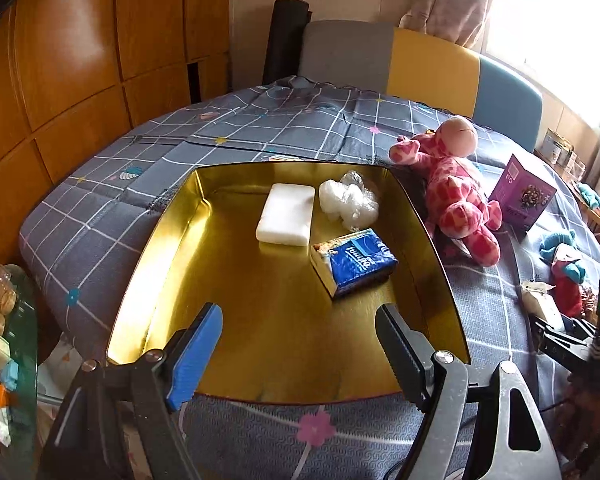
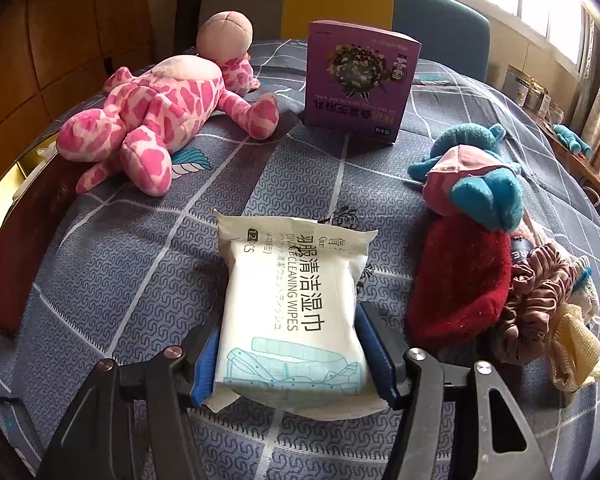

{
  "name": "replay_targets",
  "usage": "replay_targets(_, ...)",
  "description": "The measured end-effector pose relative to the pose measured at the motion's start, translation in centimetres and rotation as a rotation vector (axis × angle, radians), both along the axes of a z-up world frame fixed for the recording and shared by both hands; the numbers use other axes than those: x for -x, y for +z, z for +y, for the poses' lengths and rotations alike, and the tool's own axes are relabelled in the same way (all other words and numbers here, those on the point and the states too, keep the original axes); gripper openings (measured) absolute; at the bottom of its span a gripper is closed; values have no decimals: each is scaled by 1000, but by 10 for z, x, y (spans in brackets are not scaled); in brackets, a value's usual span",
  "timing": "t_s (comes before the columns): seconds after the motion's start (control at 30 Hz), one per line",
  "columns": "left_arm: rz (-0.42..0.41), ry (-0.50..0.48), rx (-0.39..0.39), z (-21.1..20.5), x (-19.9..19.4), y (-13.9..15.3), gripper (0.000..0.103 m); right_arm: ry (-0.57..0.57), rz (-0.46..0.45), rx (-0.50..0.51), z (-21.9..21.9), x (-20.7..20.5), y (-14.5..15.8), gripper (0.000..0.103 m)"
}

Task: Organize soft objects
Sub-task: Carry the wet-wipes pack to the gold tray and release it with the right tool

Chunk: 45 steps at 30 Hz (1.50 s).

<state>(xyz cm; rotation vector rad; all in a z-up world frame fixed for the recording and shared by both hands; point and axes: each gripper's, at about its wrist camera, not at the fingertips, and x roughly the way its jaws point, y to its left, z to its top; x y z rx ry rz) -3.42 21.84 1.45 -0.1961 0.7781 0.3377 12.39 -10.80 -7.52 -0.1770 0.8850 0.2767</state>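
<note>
Three soft things already lie in the gold tray (image 1: 172, 240), so the left claw (image 1: 300, 352) hangs over its near edge, wide apart and empty. Right claw (image 2: 288, 360) squeezes the wipes pack (image 2: 292, 304) on the bedspread (image 2: 140, 280), likely tray-bound next.

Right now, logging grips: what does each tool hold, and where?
Right tool: wipes pack, gripped across its near end's sides. Left tool: nothing.
</note>
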Motion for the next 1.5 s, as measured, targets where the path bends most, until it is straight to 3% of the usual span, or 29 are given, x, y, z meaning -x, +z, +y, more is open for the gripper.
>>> replay_targets(0.27,-40,2,-22,3,15,5,80,-46,-28,80,12,5,4,61)
replay_targets(0.57,-36,35,9,18,16,2,80,-29,2,52,26,13,25,60)
replay_targets(0.77,-39,86,17,33,16,1,80,148,-21,-35,77,33,62,60)
replay_targets(0.97,-66,161,21,58,21,7,80,411,-49,-86,162,60,93,60)
replay_targets(1.2,-69,213,25,78,26,9,81,577,21,16,246,74,63,60)
replay_targets(1.3,-64,213,23,80,25,7,81,584,67,60,254,70,41,60)
replay_targets(1.5,-45,194,26,76,22,1,81,570,62,69,247,66,40,62)
